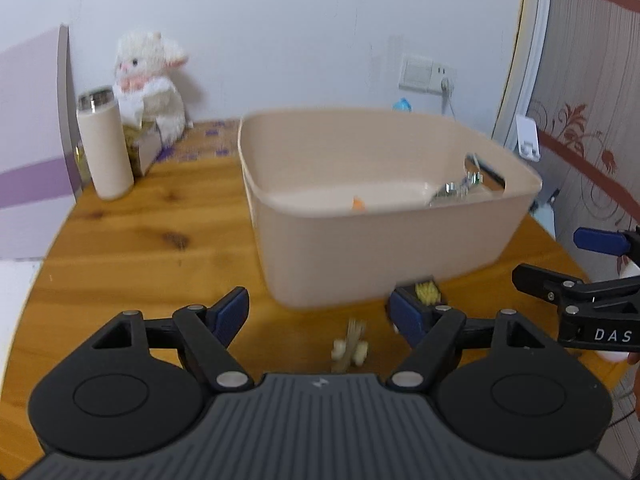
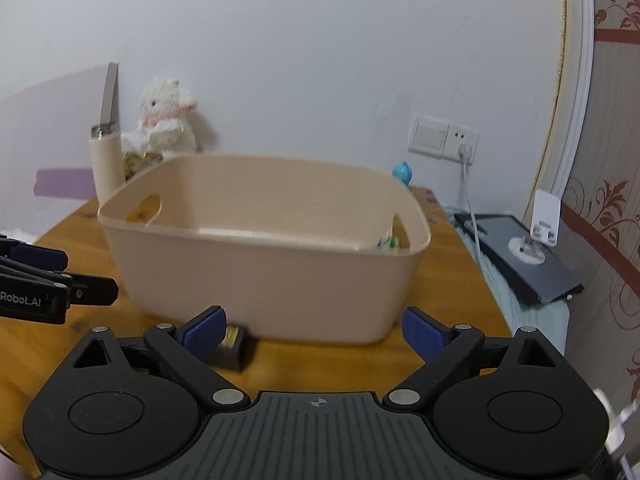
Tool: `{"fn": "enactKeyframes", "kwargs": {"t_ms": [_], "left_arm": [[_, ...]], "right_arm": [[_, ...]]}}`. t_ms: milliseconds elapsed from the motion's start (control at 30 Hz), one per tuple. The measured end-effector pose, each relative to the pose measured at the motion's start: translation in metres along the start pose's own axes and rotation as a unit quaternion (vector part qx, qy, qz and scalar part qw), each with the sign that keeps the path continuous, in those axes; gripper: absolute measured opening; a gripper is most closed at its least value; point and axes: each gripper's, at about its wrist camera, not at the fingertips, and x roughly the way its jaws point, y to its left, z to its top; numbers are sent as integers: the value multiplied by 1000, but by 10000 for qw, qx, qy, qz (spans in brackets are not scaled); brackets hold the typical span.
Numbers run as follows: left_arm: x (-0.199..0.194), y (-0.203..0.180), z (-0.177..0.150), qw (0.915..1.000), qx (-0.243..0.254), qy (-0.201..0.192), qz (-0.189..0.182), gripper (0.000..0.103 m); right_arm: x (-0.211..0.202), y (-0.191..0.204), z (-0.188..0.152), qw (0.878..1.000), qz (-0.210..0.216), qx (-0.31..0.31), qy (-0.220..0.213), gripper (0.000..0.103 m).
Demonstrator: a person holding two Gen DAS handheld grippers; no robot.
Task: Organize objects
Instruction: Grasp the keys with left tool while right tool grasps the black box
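A wooden table [image 1: 132, 240] against a white wall was seen, with a cream tumbler [image 1: 105, 144] at far left. The left gripper [image 1: 318, 314] was held spread, empty, over a small wooden toy [image 1: 351, 346]. A beige plastic bin [image 1: 384, 248] with cut-out handles was set mid-table, a black box [image 2: 234, 344] just beside its base, and the right gripper [image 2: 314, 330] was likewise spread, empty.

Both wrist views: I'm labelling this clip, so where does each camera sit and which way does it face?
Left wrist: on the open left gripper, facing the beige bin and wall; the right gripper enters at right.
Right wrist: on the open right gripper, facing the bin; the left gripper enters at left.
Shared: bin, plush toy, black box.
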Motion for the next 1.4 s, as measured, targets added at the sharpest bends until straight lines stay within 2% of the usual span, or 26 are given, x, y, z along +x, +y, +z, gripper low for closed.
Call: {"fn": "enactKeyframes", "kwargs": {"t_ms": [200, 400, 767, 867, 1100, 1200, 1300, 1333, 1367, 1400], "left_arm": [[15, -2, -28, 9994, 36, 341, 0, 79], [30, -5, -39, 9984, 165, 544, 27, 79], [55, 2, -40, 9976, 357, 596, -29, 77], [59, 4, -38, 9974, 449, 570, 47, 76], [66, 15, -33, 9975, 529, 464, -67, 74], [65, 18, -31, 9974, 572, 435, -97, 67], [64, 21, -30, 9971, 606, 429, -180, 54], [63, 21, -30, 9968, 629, 434, -222, 46], [62, 21, -30, 9966, 642, 442, -283, 36], [61, 21, -30, 9963, 647, 464, -331, 30]], "right_arm": [[12, 3, -22, 9994, 108, 5, 323, 96], [27, 12, -35, 9979, 263, -60, 586, 96], [60, 29, -39, 9951, 492, -185, 836, 96], [67, 34, -39, 9946, 540, -208, 866, 96], [80, 38, -36, 9932, 721, -93, 909, 96], [85, 42, -34, 9931, 764, -108, 888, 96], [88, 46, -31, 9931, 799, -108, 856, 94], [90, 48, -30, 9934, 752, -139, 860, 87], [91, 50, -29, 9937, 694, -192, 864, 85], [90, 50, -28, 9939, 700, -197, 829, 83]]}}
